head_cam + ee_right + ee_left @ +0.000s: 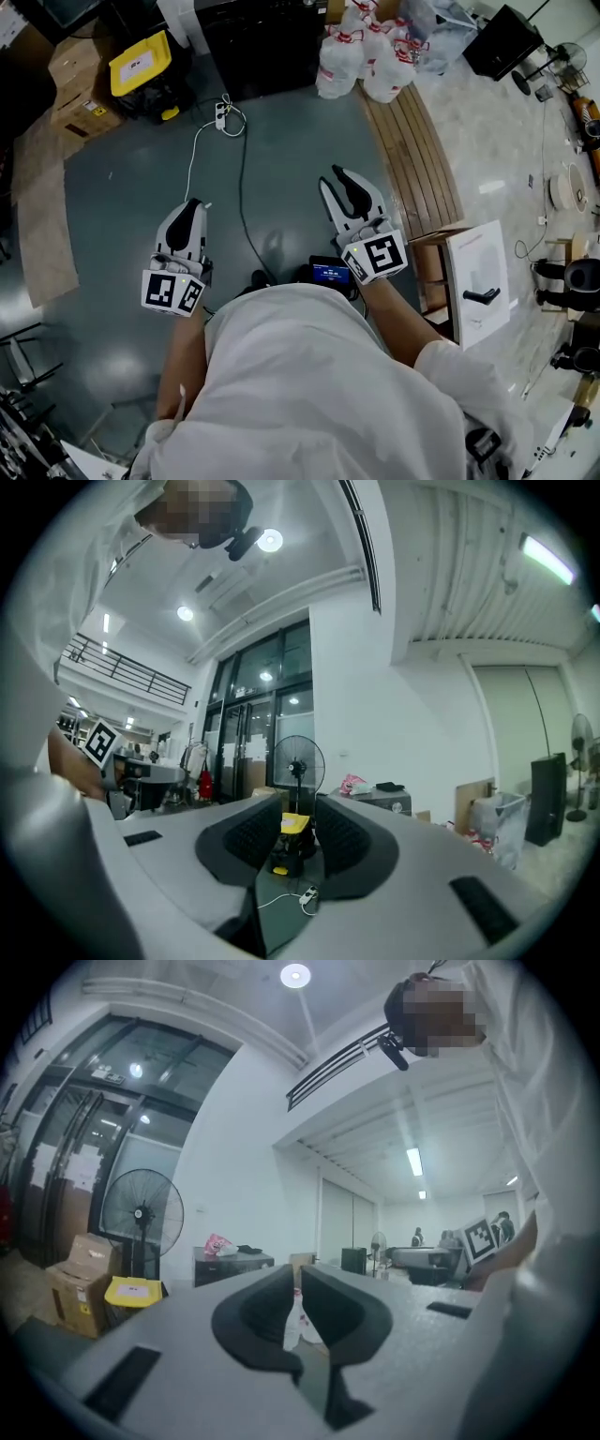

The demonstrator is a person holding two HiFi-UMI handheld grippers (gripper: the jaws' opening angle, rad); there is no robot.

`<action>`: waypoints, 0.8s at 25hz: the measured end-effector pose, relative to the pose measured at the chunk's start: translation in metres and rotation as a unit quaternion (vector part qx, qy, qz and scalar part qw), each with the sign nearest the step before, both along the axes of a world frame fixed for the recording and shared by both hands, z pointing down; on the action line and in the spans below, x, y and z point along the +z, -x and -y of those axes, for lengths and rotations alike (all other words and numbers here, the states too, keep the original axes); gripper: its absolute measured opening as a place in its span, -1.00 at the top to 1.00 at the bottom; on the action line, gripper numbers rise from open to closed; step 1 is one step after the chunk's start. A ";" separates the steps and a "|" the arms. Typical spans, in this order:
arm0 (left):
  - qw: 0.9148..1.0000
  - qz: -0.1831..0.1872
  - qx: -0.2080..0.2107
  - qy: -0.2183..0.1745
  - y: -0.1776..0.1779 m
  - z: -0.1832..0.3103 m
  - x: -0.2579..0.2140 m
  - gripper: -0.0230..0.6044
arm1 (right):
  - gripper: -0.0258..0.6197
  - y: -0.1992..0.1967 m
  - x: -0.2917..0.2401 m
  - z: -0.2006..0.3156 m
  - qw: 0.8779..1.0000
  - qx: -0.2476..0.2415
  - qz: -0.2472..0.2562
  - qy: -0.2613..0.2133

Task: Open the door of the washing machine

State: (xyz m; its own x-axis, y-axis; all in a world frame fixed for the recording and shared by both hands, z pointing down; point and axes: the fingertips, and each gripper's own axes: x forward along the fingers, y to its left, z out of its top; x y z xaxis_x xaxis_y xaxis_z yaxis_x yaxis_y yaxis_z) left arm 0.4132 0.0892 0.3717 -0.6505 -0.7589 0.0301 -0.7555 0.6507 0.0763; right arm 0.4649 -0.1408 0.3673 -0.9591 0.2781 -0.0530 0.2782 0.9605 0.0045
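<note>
No washing machine or door can be made out in any view. In the head view both grippers are held level over the grey floor [122,187]. My left gripper [194,206] hangs to the left; its dark fingers lie together with only a thin slit between them and nothing in it. In the left gripper view, the left gripper [292,1283] points toward a distant dark cabinet. My right gripper [336,178] is a little farther out, its two fingers spread in a narrow V and empty. Seen in its own view, the right gripper [298,808] shows a clear gap onto a yellow box [293,824].
A black cabinet [262,42] stands ahead, with packs of water bottles [366,56] beside it. A power strip [221,114] and its cable trail across the floor. Wooden slats [412,150] and a white carton [478,281] lie right; a yellow box [141,64] and cardboard boxes [80,89] sit left.
</note>
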 end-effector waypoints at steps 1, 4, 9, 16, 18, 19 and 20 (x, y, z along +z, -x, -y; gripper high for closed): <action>1.000 0.003 -0.003 0.001 0.001 0.001 -0.002 0.86 | 0.52 0.001 0.001 0.003 1.000 0.002 -0.003 -0.001; 1.000 0.002 -0.014 -0.001 0.002 0.004 -0.004 0.86 | 0.52 0.001 0.005 0.008 1.000 0.000 -0.009 -0.001; 1.000 -0.011 -0.016 0.017 -0.006 0.017 0.013 0.86 | 0.54 -0.006 0.020 0.024 1.000 -0.008 -0.018 0.014; 0.999 -0.031 -0.017 0.031 -0.019 0.031 0.029 0.86 | 0.56 -0.014 0.054 0.033 0.998 -0.030 -0.045 0.027; 0.998 -0.044 -0.023 0.028 -0.018 0.026 0.034 0.86 | 0.58 -0.015 0.063 0.035 0.998 -0.031 -0.054 0.033; 0.998 -0.050 -0.028 0.027 -0.015 0.023 0.037 0.86 | 0.58 -0.013 0.066 0.035 0.997 -0.031 -0.059 0.036; 0.998 -0.053 -0.032 0.028 -0.011 0.019 0.040 0.86 | 0.59 -0.009 0.070 0.034 0.997 -0.031 -0.063 0.039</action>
